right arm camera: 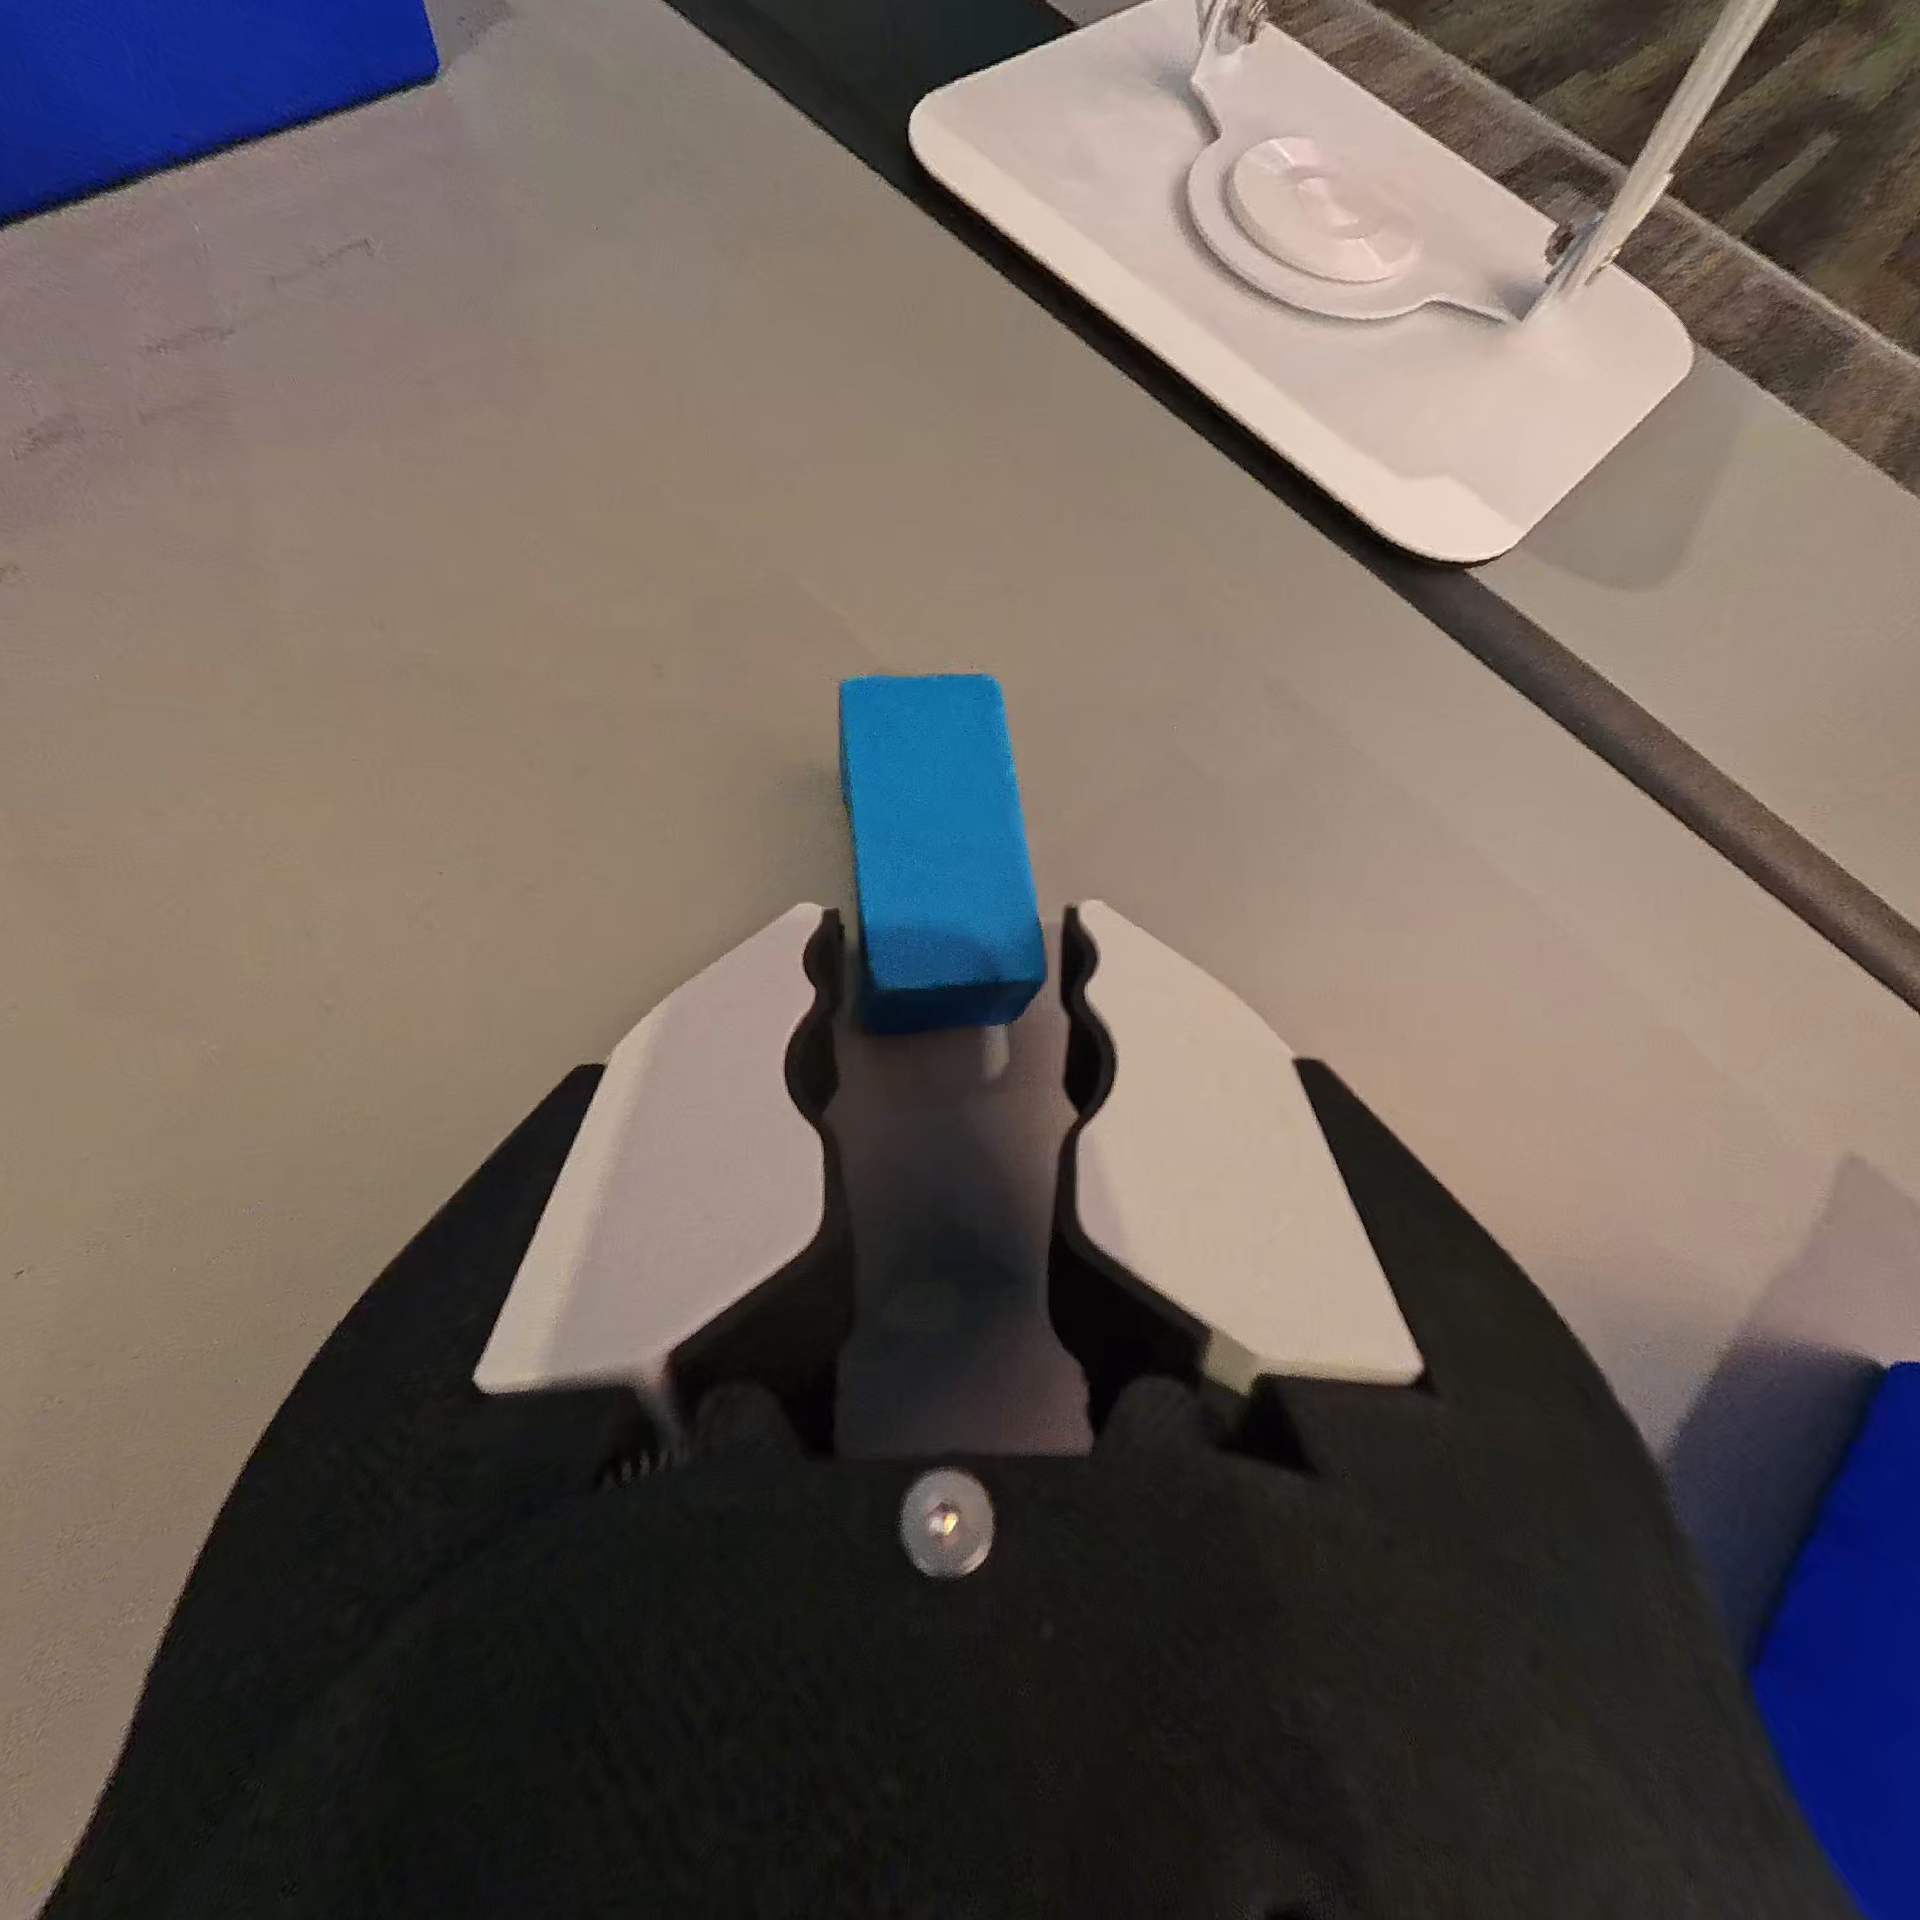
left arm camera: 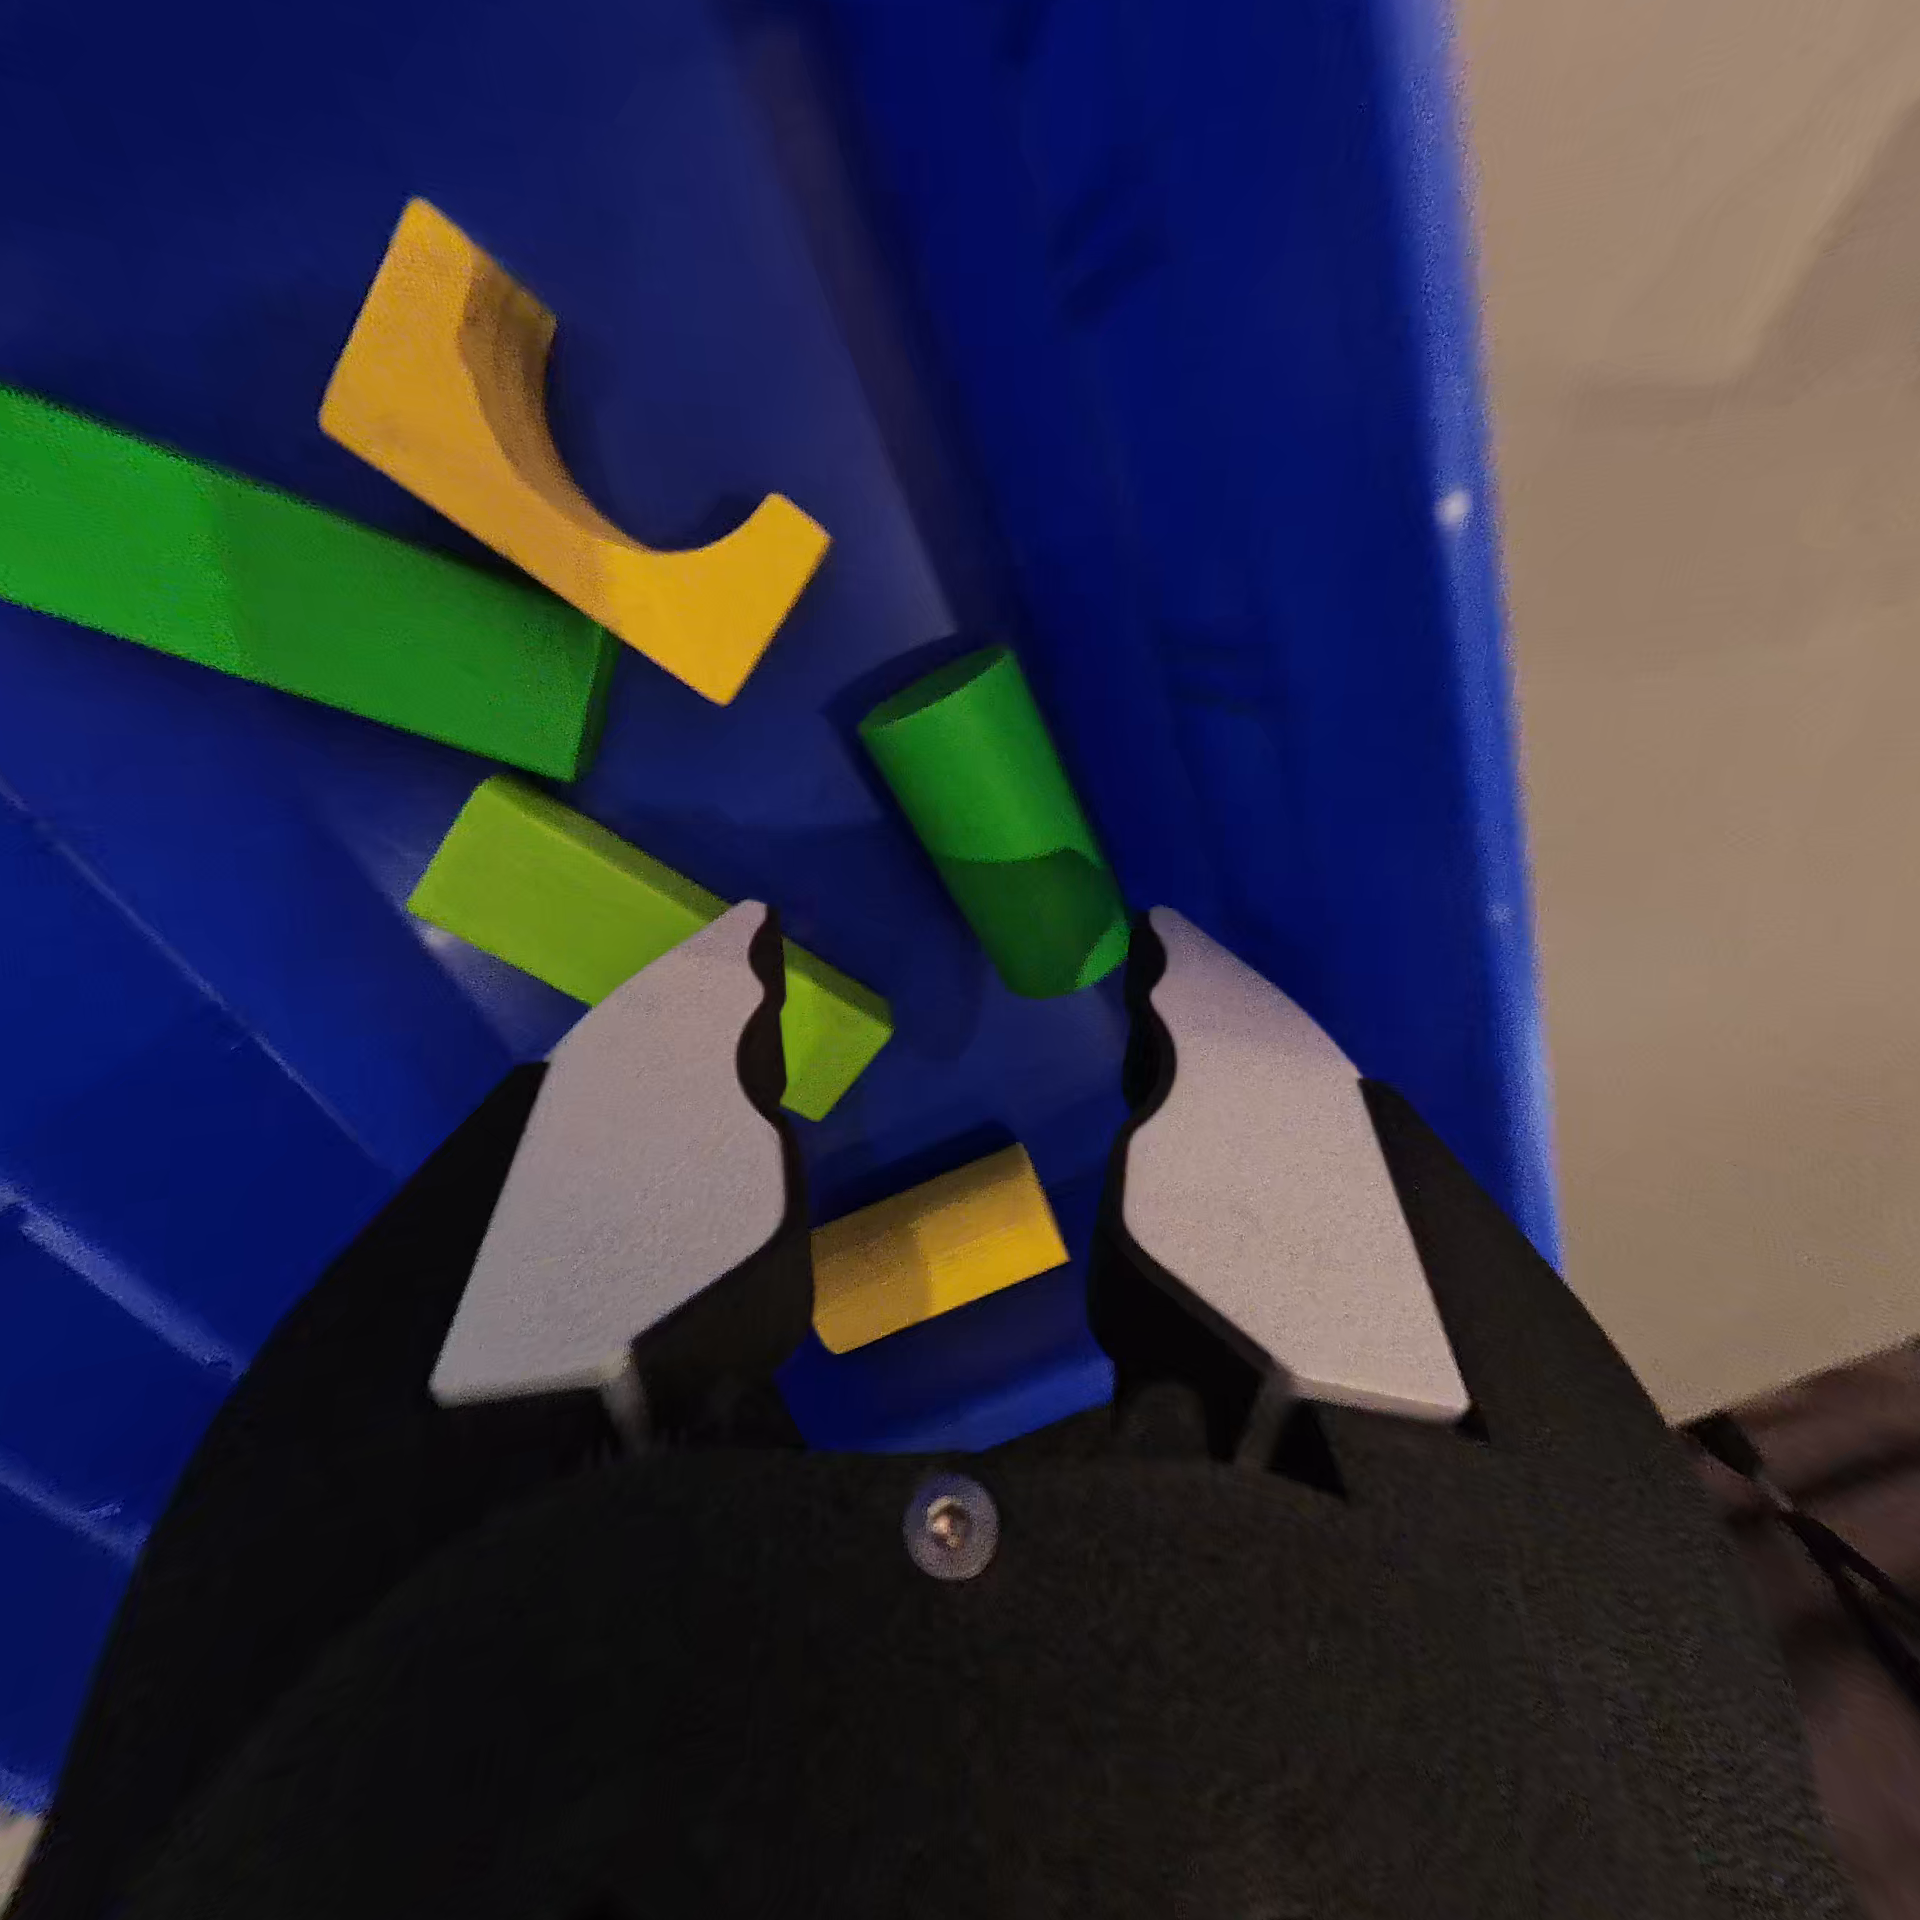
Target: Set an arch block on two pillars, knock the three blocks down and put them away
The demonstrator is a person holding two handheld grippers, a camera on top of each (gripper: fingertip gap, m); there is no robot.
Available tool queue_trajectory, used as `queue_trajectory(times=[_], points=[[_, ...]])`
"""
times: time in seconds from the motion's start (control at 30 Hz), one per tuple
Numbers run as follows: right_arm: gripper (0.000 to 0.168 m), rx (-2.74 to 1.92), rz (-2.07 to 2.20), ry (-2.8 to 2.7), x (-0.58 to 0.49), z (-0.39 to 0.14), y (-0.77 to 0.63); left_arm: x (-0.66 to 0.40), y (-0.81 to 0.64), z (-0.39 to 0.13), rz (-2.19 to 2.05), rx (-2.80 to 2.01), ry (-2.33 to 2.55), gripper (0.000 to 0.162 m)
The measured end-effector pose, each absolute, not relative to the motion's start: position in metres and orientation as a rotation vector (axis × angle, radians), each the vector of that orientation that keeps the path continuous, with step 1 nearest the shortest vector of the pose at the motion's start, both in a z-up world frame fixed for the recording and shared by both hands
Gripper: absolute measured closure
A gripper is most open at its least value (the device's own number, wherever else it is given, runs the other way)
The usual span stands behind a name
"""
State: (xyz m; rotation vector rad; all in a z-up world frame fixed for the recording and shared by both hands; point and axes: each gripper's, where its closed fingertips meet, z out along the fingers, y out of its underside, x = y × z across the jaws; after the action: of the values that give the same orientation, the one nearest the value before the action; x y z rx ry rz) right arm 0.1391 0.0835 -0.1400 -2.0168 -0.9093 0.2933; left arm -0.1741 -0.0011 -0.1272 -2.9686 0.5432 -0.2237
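In the left wrist view my left gripper (left arm camera: 956,920) is open and empty, hanging over the inside of a blue bin (left arm camera: 1247,416). In the bin lie a yellow arch block (left arm camera: 665,592), a long green block (left arm camera: 312,592), a light green block (left arm camera: 582,904), a green cylinder (left arm camera: 987,810) and a small yellow block (left arm camera: 935,1247). In the right wrist view a blue rectangular block (right arm camera: 935,831) lies on the grey table (right arm camera: 416,623). My right gripper (right arm camera: 951,920) is open, its fingertips either side of the block's near end, with small gaps.
A white flat stand base (right arm camera: 1299,312) with a clear upright sits at the far right across a dark strip. A corner of a blue bin (right arm camera: 156,94) shows at the top left, and another blue part (right arm camera: 1849,1662) at the lower right edge. There is about 35 cm between the tips of the two grippers. Measured from the fingertips, the light green block (left arm camera: 582,904) is 4 cm or so from the left gripper and 35 cm from the right.
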Motion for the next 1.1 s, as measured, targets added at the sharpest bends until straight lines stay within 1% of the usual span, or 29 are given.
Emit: queue_trajectory(times=[0.03, 0.07, 0.1, 0.17, 0.2, 0.23, 0.37, 0.43, 0.53, 0.6, 0.67, 0.8, 0.87, 0.93, 1.0, 1.1], points=[[0.122, -2.007, 0.288, -0.897, 0.140, -0.137, 0.084, -0.177, -0.001, -0.133, -0.169, -2.990, 0.554, 0.098], [0.120, -1.996, 0.282, -0.884, 0.141, -0.133, 0.085, -0.174, -0.001, -0.137, -0.177, -2.999, 0.563, 0.095], [0.120, -1.985, 0.283, -0.877, 0.141, -0.129, 0.085, -0.169, -0.003, -0.139, -0.215, -3.018, 0.562, 0.102], [0.120, -1.968, 0.297, -0.882, 0.140, -0.122, 0.082, -0.170, -0.007, -0.146, -0.188, -3.060, 0.569, 0.107], [0.120, -1.961, 0.294, -0.885, 0.140, -0.119, 0.080, -0.168, -0.011, -0.150, -0.194, -3.085, 0.597, 0.122], [0.120, -1.951, 0.288, -0.891, 0.140, -0.117, 0.079, -0.169, -0.015, -0.153, -0.169, -3.111, 0.624, 0.128], [0.120, -1.888, 0.247, -0.918, 0.138, -0.104, 0.073, -0.184, -0.011, -0.143, -0.042, -3.067, 0.663, 0.128], [0.120, -1.825, 0.253, -0.920, 0.132, -0.090, 0.068, -0.189, -0.006, -0.124, -0.057, -2.998, 0.608, 0.129], [0.121, -1.704, 0.359, -0.925, 0.111, -0.061, 0.050, -0.182, -0.007, -0.082, -0.196, -2.833, 0.585, 0.130], [0.121, -1.616, 0.562, -0.952, 0.086, -0.040, 0.025, -0.157, -0.011, -0.043, -0.366, -2.652, 0.640, 0.131], [0.121, -1.533, 0.853, -0.975, 0.060, -0.020, -0.007, -0.121, -0.025, -0.007, -0.546, -2.467, 0.777, 0.131], [0.121, -1.442, 1.264, -1.001, 0.034, 0.002, -0.051, -0.066, -0.052, 0.030, -0.617, -2.227, 1.029, 0.131], [0.120, -1.368, 1.292, -1.022, 0.031, 0.007, -0.060, -0.034, -0.071, 0.040, -0.746, -2.130, 1.148, 0.131], [0.119, -1.322, 1.230, -1.079, 0.028, 0.004, -0.067, -0.008, -0.087, 0.040, -0.832, -2.092, 1.252, 0.131], [0.108, -1.287, 1.204, -1.141, 0.022, 0.001, -0.077, 0.008, -0.092, 0.031, -0.797, -2.087, 1.323, 0.132], [0.108, -1.284, 1.236, -1.228, 0.012, -0.003, -0.095, 0.028, -0.098, 0.017, -0.798, -2.105, 1.401, 0.132]])
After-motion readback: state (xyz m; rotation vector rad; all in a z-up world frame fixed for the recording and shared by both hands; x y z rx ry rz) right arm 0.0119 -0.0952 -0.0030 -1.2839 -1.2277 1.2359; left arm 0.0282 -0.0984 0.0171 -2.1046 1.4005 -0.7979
